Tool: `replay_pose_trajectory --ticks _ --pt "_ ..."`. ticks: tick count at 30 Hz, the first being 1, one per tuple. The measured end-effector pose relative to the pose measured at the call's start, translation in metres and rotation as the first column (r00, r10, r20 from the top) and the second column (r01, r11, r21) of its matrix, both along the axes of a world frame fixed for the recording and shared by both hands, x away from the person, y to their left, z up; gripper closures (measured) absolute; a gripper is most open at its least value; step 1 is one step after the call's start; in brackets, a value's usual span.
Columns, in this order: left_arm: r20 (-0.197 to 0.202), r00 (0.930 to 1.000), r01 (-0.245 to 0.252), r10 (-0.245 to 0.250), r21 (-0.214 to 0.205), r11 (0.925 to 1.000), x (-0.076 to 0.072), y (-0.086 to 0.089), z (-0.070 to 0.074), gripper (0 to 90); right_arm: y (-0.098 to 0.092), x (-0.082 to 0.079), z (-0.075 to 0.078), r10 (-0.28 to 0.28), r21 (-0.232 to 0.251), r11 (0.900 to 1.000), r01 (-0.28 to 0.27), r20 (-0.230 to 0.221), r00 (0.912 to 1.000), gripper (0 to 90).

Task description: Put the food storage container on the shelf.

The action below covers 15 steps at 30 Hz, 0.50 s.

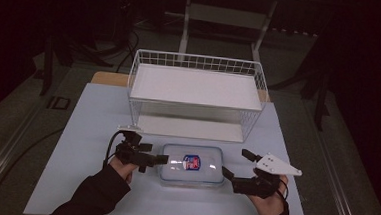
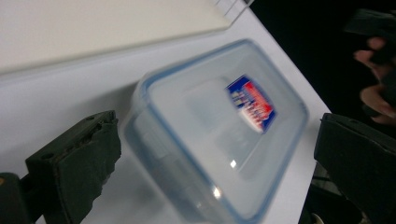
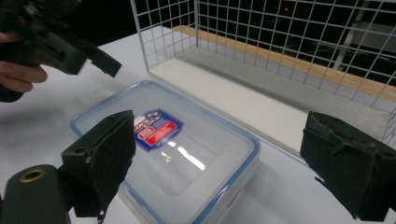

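A clear plastic box (image 1: 192,165) with a blue-edged lid was seen lying flat on the white table (image 1: 92,126), near the person's edge. A red and blue sticker (image 1: 192,161) was stuck on top of the lid. Just behind the box, a white wire rack (image 1: 196,94) with two flat shelves was stood on the table.

The left gripper (image 1: 151,159) was held at the box's left end. Its jaws were spread wide. In the left gripper view, the box (image 2: 219,135) was seen between the two jaws, and they were kept apart from it on both sides. Nothing was held by them.

The right gripper (image 1: 235,165) was held at the box's right end. Its jaws were also spread wide, and nothing was held by them. In the right gripper view, the box (image 3: 173,149) was seen between and past the jaws, with the rack (image 3: 289,60) close behind it. The other gripper (image 3: 65,42) and the fingers around it could be seen at the far end of the box.

Both grippers were gripped from below by the person's hands, and dark sleeves were worn on both arms.
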<state>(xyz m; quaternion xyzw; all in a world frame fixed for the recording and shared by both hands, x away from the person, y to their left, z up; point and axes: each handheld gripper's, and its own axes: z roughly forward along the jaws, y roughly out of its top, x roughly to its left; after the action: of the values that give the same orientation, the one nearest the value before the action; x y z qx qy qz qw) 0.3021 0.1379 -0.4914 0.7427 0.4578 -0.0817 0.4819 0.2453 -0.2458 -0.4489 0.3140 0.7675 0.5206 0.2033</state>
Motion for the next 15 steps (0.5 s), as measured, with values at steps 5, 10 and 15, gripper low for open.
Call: replay_pose_trajectory --ticks 5,10,15 --pt "-0.112 0.9937 0.002 -0.008 -0.051 0.9987 0.006 0.001 -0.019 0.5 -0.001 0.0 -0.001 0.01 0.015 0.9998 -0.01 -0.01 0.9999 11.0" --pt "-0.208 0.9779 -0.001 -0.017 -0.085 0.9964 0.014 0.002 -0.032 1.1 -0.001 0.002 -0.005 0.026 0.003 0.9997 -0.026 -0.043 0.9987 13.1" --pt "-0.262 0.9641 0.012 -0.041 -0.11 0.9938 0.02 0.003 -0.039 15.2 -0.001 0.004 -0.007 0.027 0.005 0.9996 -0.027 -0.071 0.9971 13.4"
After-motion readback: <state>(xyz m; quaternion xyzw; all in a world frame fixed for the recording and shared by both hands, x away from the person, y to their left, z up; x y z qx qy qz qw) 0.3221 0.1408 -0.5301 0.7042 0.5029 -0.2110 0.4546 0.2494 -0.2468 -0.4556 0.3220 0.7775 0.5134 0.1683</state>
